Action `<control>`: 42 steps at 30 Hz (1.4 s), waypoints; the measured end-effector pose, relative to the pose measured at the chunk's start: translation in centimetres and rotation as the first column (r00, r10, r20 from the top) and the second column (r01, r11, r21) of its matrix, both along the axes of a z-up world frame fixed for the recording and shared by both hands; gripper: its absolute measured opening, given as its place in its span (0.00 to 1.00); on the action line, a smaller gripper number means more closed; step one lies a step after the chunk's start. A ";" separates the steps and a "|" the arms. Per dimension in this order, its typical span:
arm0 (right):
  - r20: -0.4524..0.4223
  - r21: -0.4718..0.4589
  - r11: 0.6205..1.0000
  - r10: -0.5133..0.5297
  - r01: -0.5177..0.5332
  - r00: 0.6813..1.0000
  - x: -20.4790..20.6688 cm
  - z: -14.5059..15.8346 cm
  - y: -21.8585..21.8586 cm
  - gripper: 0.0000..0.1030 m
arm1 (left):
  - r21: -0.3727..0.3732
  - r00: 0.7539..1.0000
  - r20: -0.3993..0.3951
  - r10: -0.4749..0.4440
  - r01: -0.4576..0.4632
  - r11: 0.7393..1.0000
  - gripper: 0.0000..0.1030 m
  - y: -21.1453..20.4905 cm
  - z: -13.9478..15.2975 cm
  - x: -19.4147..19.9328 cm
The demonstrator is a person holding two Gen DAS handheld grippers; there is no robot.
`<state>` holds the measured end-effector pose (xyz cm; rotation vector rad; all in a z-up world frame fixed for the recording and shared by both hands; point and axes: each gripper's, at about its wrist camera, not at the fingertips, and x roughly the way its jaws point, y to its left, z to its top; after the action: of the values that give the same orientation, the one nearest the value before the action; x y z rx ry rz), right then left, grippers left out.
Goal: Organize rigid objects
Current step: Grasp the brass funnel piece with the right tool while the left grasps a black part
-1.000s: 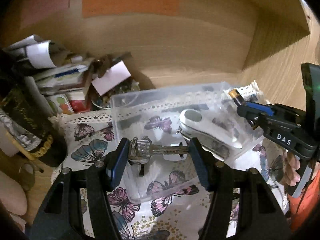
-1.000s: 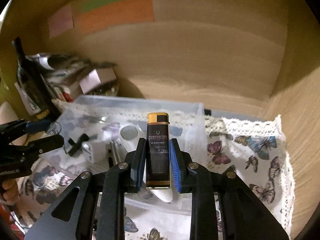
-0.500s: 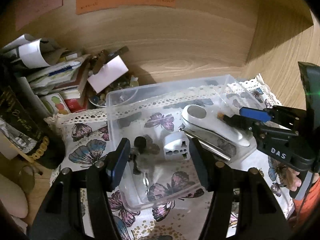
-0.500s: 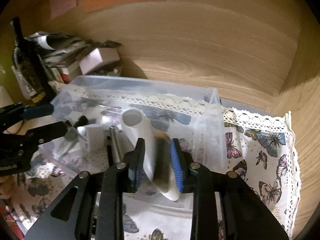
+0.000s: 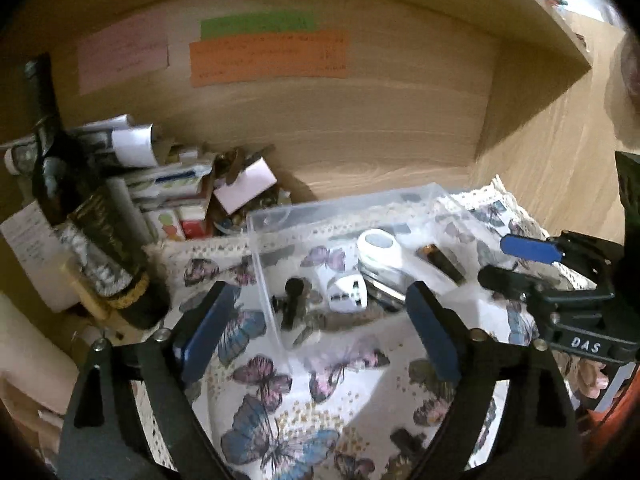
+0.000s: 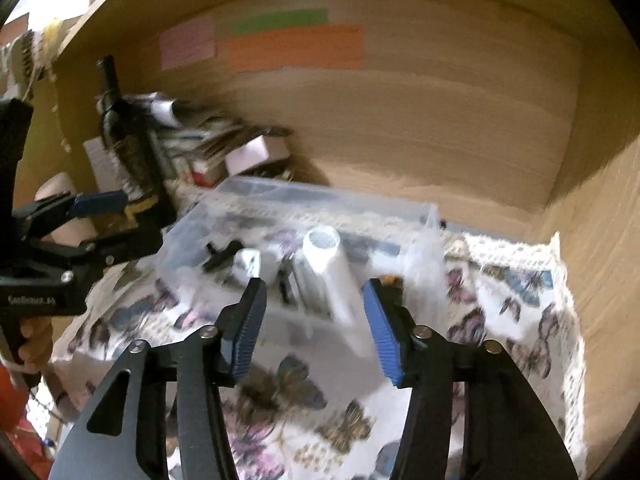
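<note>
A clear plastic box (image 5: 348, 204) (image 6: 304, 196) stands on a butterfly-print cloth inside a wooden shelf. In it lie a black-headed key bunch (image 5: 294, 300), a white plug adapter (image 5: 347, 292), a long white device (image 5: 380, 248) (image 6: 332, 268) and a black lighter with a gold end (image 5: 442, 260). My left gripper (image 5: 316, 332) is open and empty, in front of the box. My right gripper (image 6: 314, 320) is open and empty, also in front of the box; it shows at the right of the left wrist view (image 5: 532, 264).
A dark wine bottle (image 5: 80, 208) (image 6: 128, 144) stands at the left beside a pile of papers and small boxes (image 5: 168, 184). Coloured paper labels (image 5: 268, 56) are stuck on the shelf's back wall. The shelf's side wall (image 5: 560, 160) is at the right.
My left gripper let the keys go into the box and my right gripper let the lighter go into it. Both grippers opened and drew back from the box.
</note>
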<state>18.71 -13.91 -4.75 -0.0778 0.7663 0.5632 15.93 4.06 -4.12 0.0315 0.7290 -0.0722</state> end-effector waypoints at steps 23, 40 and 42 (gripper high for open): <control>-0.189 -0.046 0.996 0.062 -0.072 0.980 -4.2 -7.1 1.8 0.30 | -0.043 0.951 -0.276 -0.142 0.135 0.990 0.71 -4.0 -9.4 -5.5; -0.073 0.000 1.000 -0.012 0.012 0.997 -5.4 -3.7 -1.6 0.31 | -0.031 0.968 -0.218 -0.127 0.123 0.992 0.18 -4.1 -8.0 -5.3; -0.056 0.007 1.000 -0.017 0.017 0.998 -5.2 -3.2 -1.8 0.31 | -0.025 0.975 -0.190 -0.116 0.113 0.993 0.18 -3.5 -6.9 -5.3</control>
<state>13.47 -15.68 -7.90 -0.0488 0.8186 0.5536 10.61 0.56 -10.97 0.0537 0.9183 -0.1926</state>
